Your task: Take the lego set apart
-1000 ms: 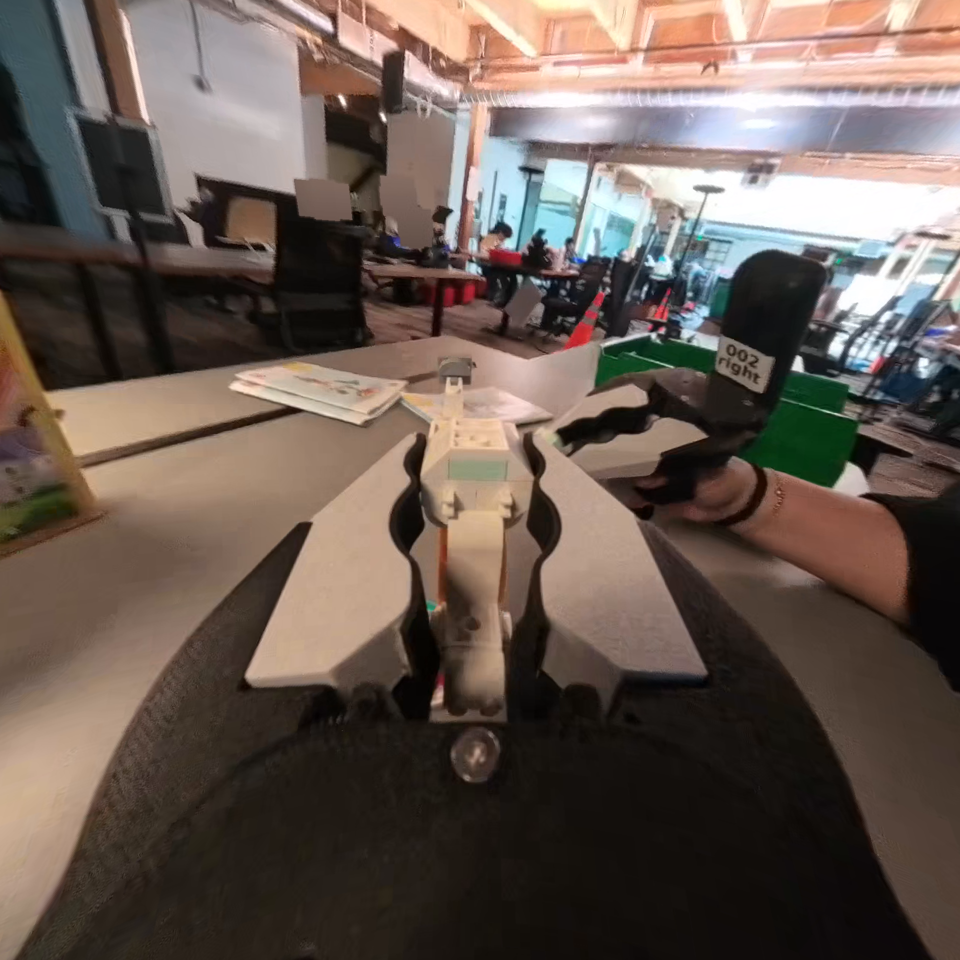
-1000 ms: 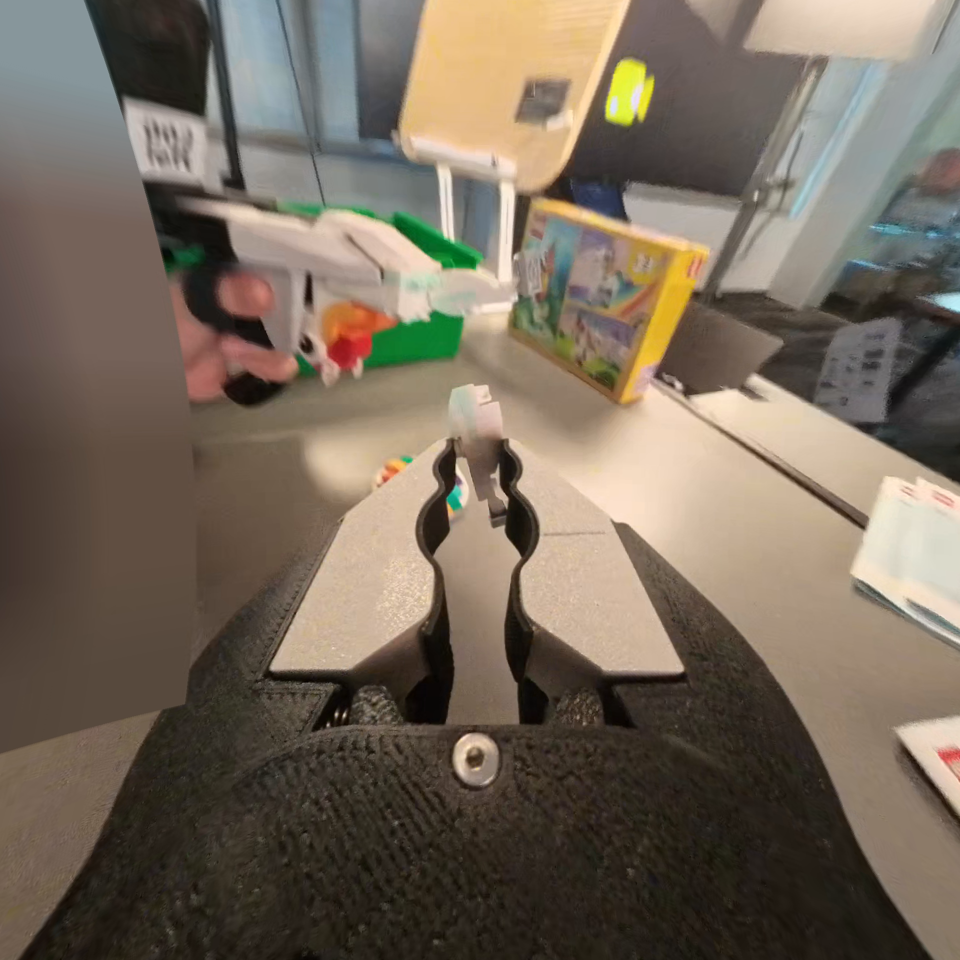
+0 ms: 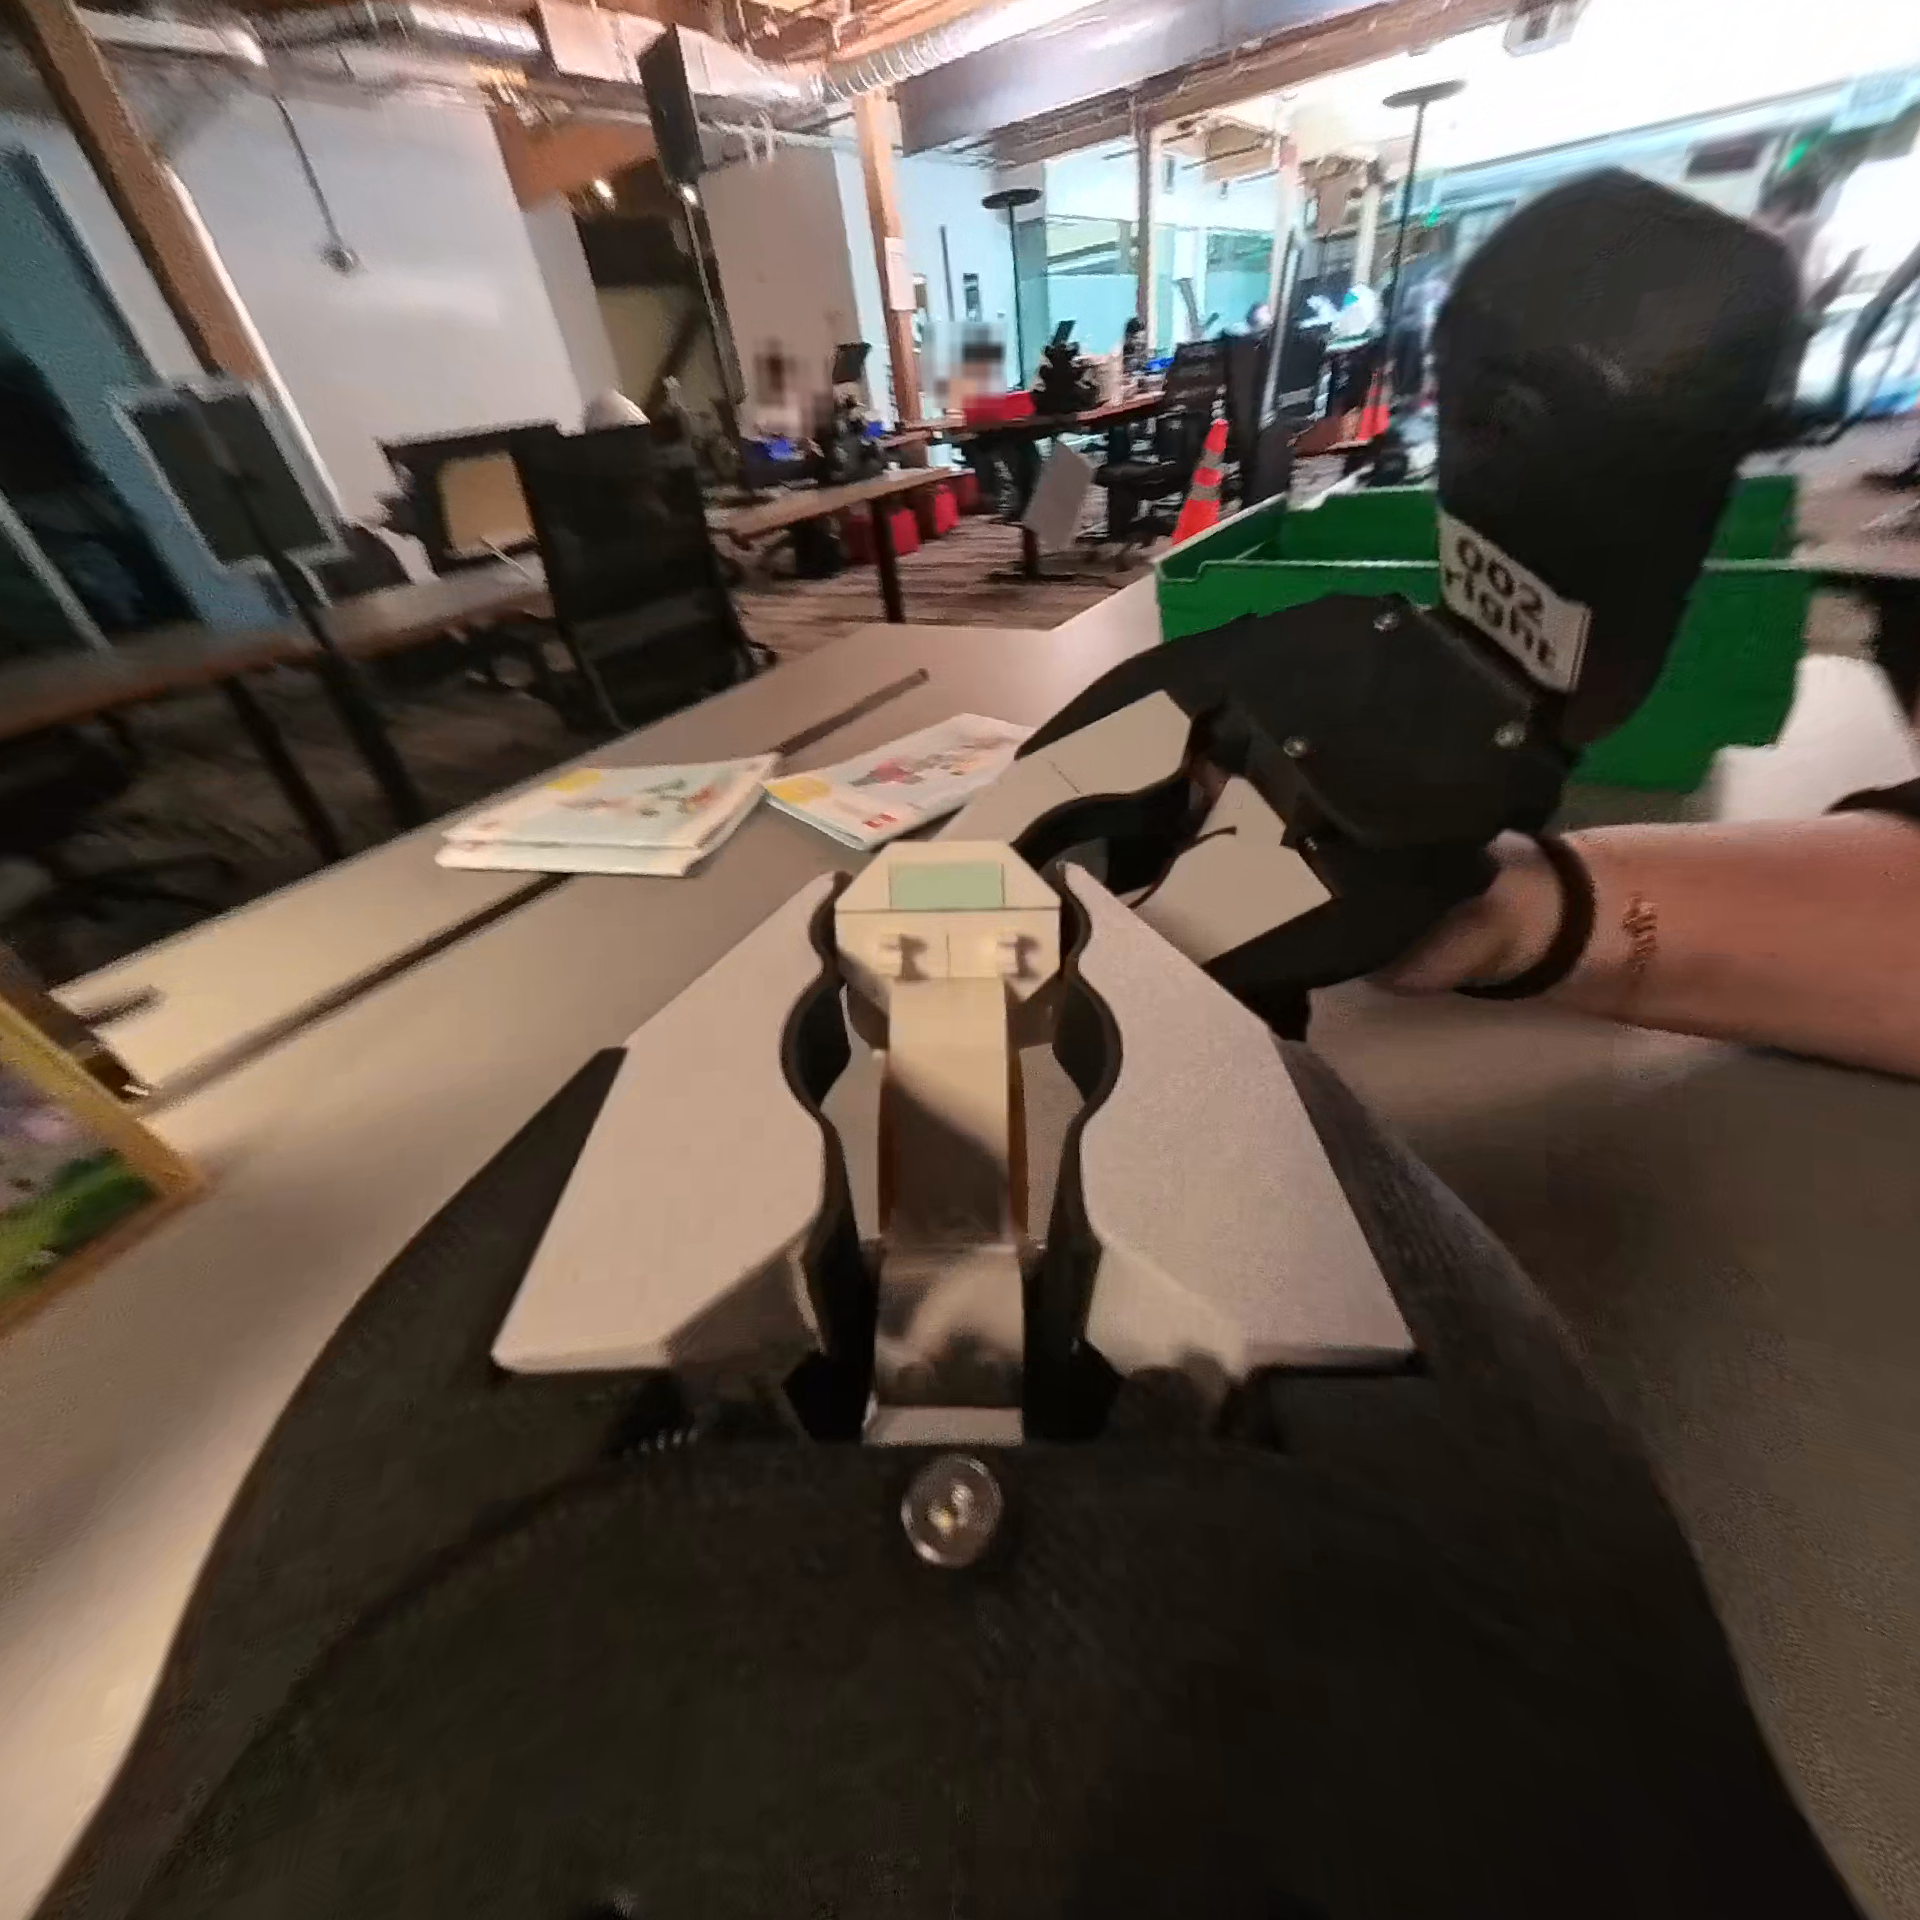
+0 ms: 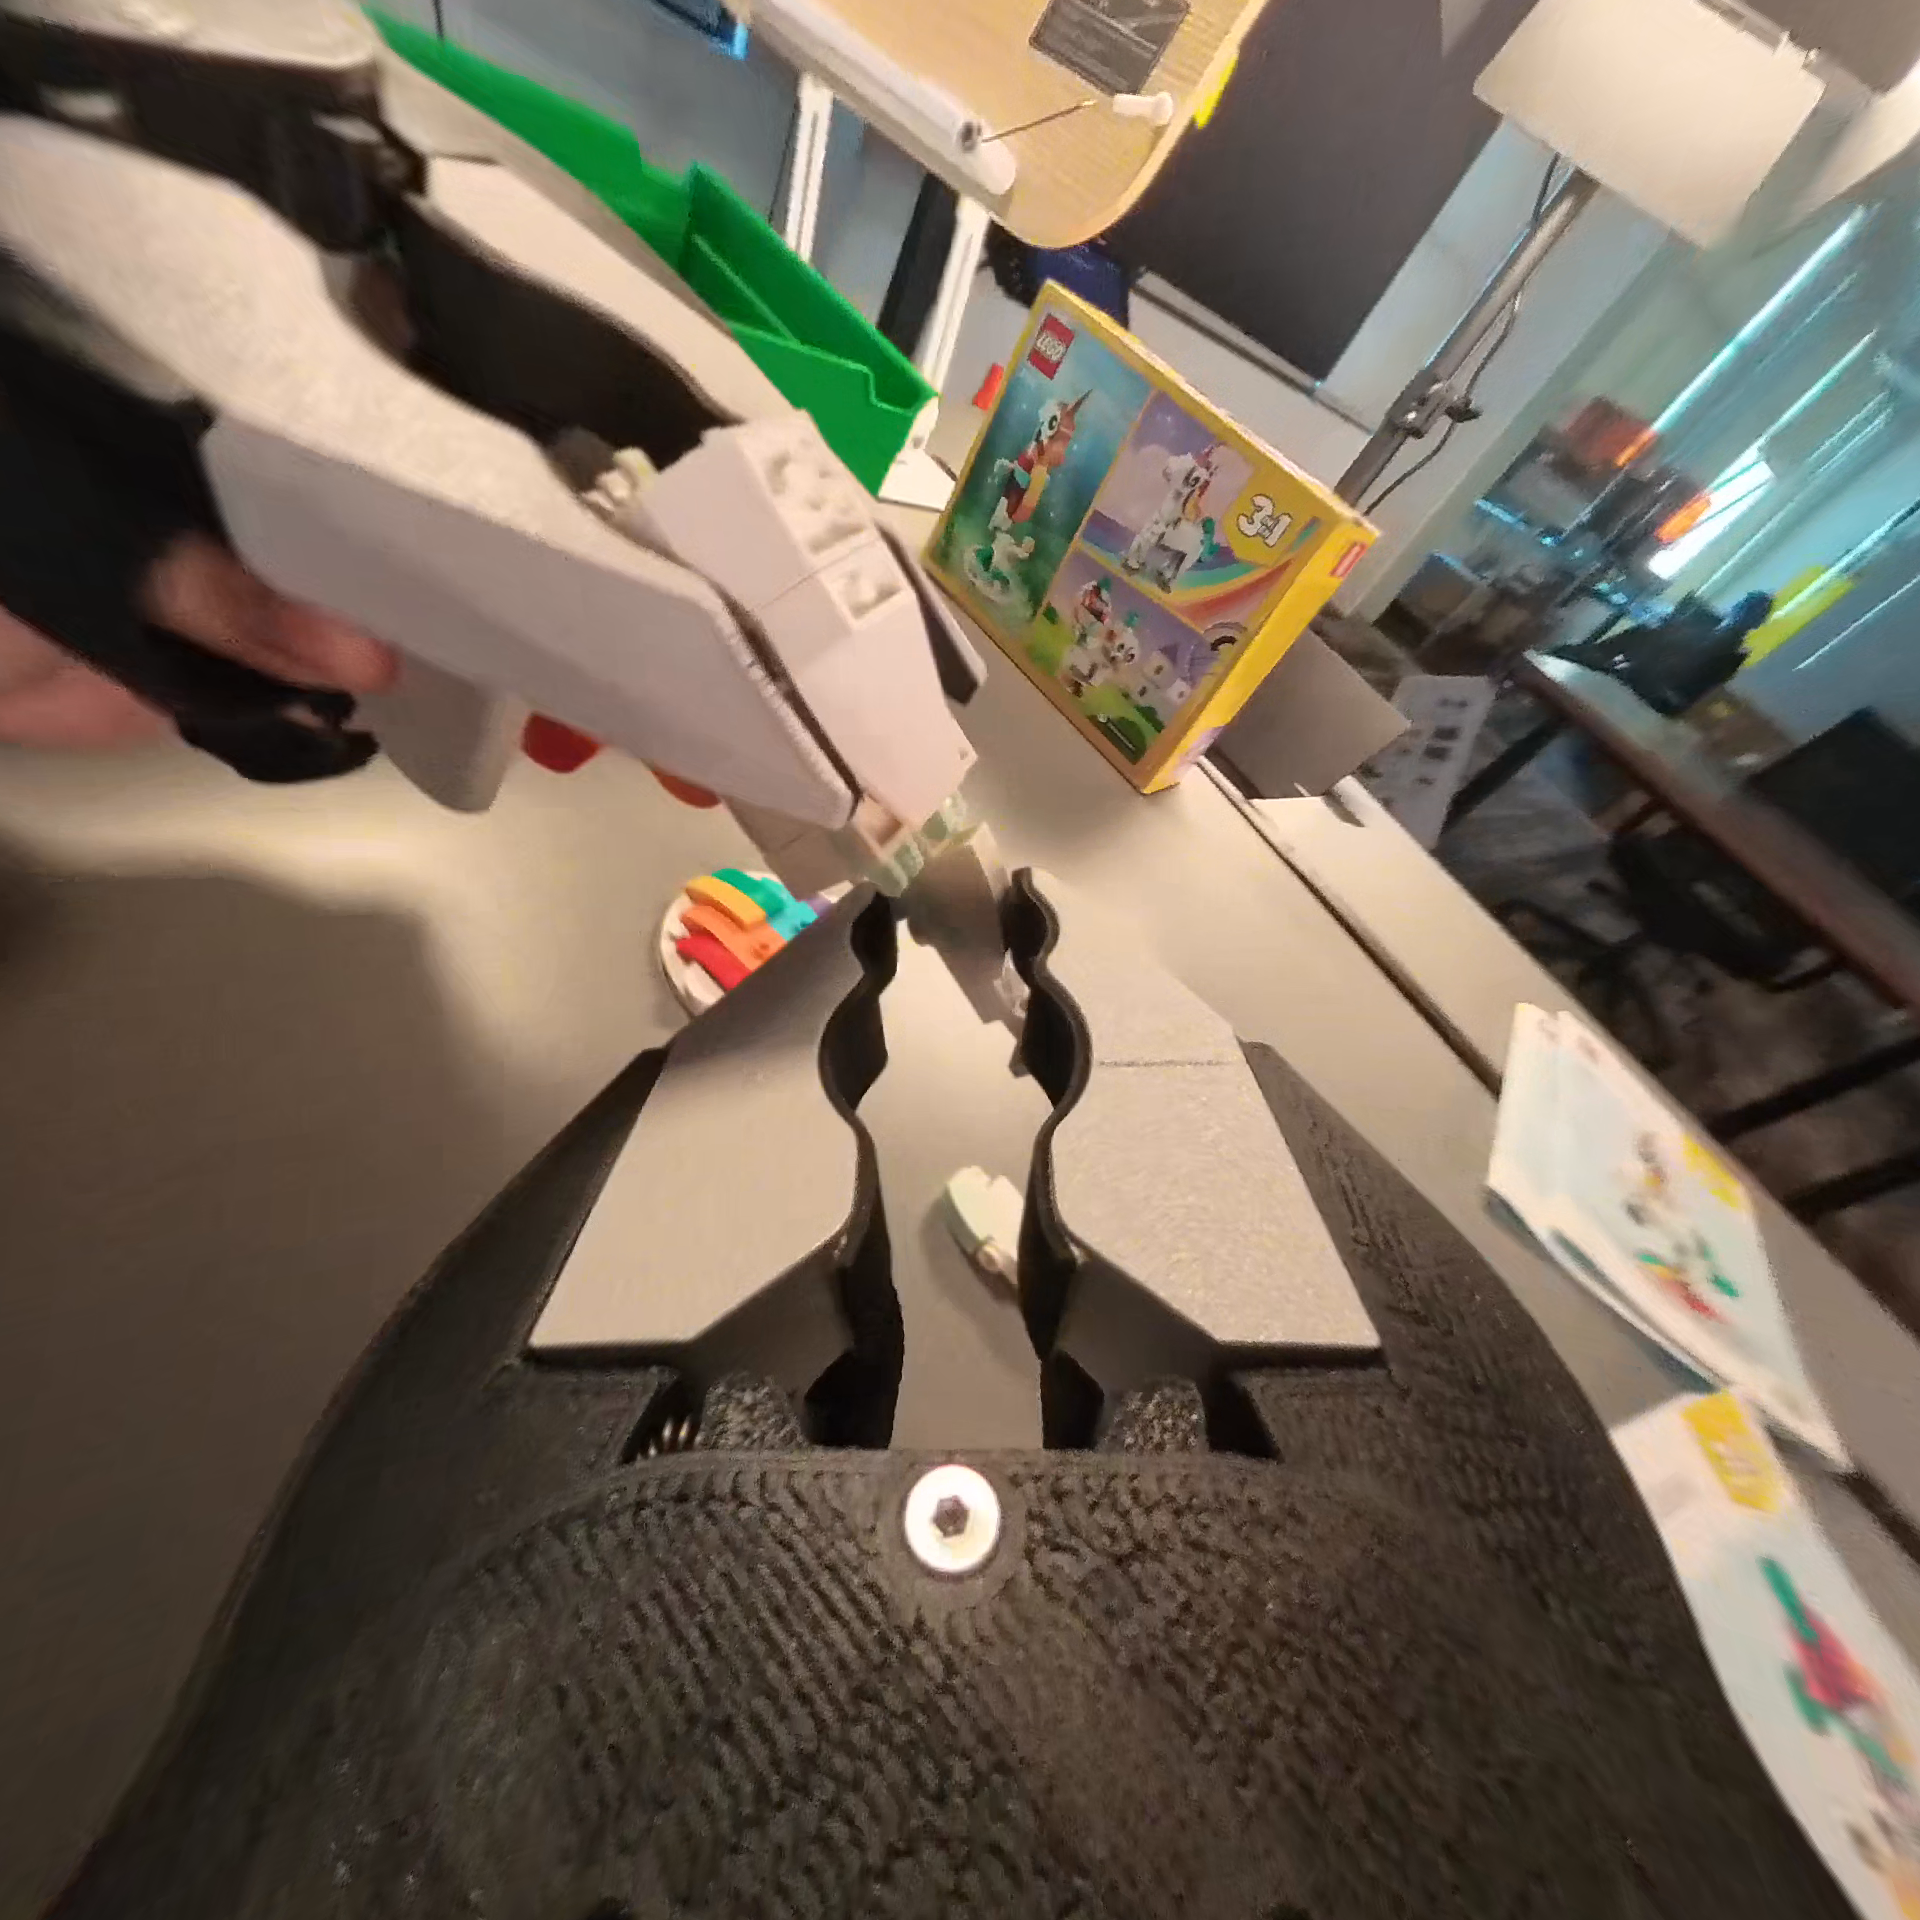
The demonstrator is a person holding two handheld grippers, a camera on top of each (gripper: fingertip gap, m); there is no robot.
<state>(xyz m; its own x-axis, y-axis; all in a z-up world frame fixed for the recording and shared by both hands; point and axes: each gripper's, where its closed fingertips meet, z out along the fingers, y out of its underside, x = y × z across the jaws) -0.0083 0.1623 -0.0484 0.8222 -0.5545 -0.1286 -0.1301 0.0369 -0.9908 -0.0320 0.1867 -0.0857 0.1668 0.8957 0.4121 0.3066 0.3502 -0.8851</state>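
My left gripper (image 3: 951, 878) is shut on a white lego model (image 3: 940, 1091) that lies lengthwise between its fingers, with a pale green tile on its front end. In the right wrist view the left gripper (image 4: 904, 748) comes in from the upper left with the model (image 4: 810, 551). The model's thin front tip sits between the fingertips of my right gripper (image 4: 951, 909). Its jaws stand a narrow gap apart, with slivers of table showing on both sides of the tip. A small pale green piece (image 4: 971, 1210) lies loose on the table below, between the right fingers. The right gripper (image 3: 1039, 790) also shows in the left wrist view.
A rainbow-coloured lego part on a round white base (image 4: 732, 930) lies on the grey table just left of my right fingers. The yellow lego box (image 4: 1132, 540) stands behind. A green bin (image 4: 790, 312) is at the back. Instruction booklets (image 4: 1631, 1216) lie to the right. About 9 cm separates my right fingertips from the small pale green piece (image 4: 971, 1210).
The right gripper has let go of the small piece, which now lies on the table. It has moved up to the front tip of the model. The left gripper still holds the model.
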